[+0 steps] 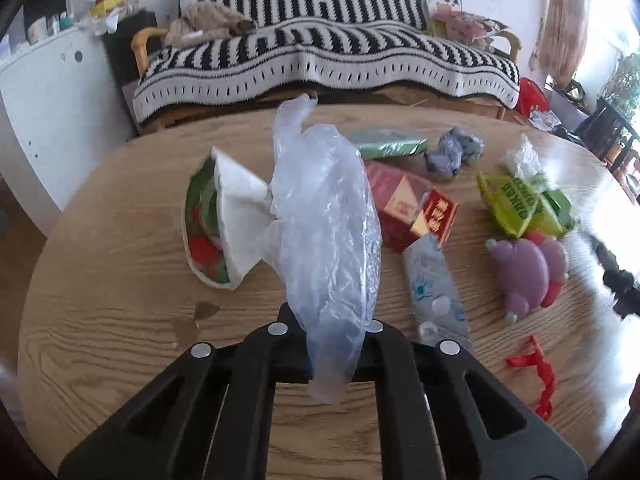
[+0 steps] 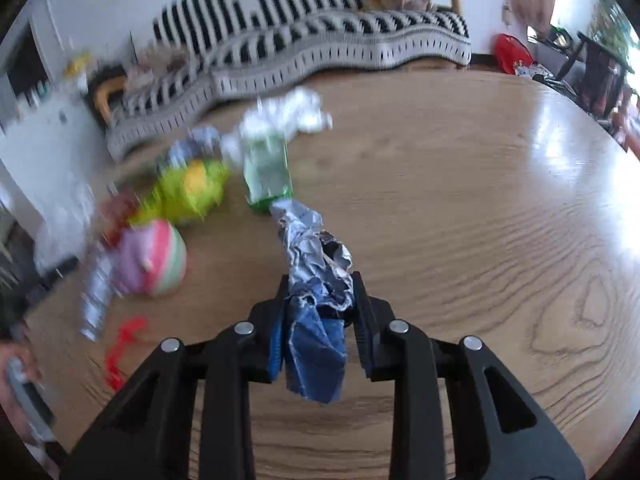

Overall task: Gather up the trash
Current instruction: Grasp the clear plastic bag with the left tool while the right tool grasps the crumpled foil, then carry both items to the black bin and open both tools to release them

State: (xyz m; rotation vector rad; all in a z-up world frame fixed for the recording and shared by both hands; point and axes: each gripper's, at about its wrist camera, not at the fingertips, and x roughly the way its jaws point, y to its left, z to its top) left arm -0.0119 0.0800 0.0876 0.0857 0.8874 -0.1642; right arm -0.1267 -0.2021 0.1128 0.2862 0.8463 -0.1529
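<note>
While clamped, crumpled foil point(image 2: 316, 272) points away, lengthwise

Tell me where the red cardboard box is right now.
In the left wrist view the red cardboard box lies mid-table, just right of the clear plastic bag held in the left tongs, with the green packet behind it.

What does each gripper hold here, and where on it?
The left gripper pinches the clear plastic bag near its lower end. The right gripper clamps the crumpled foil wrapper around its middle.
</note>
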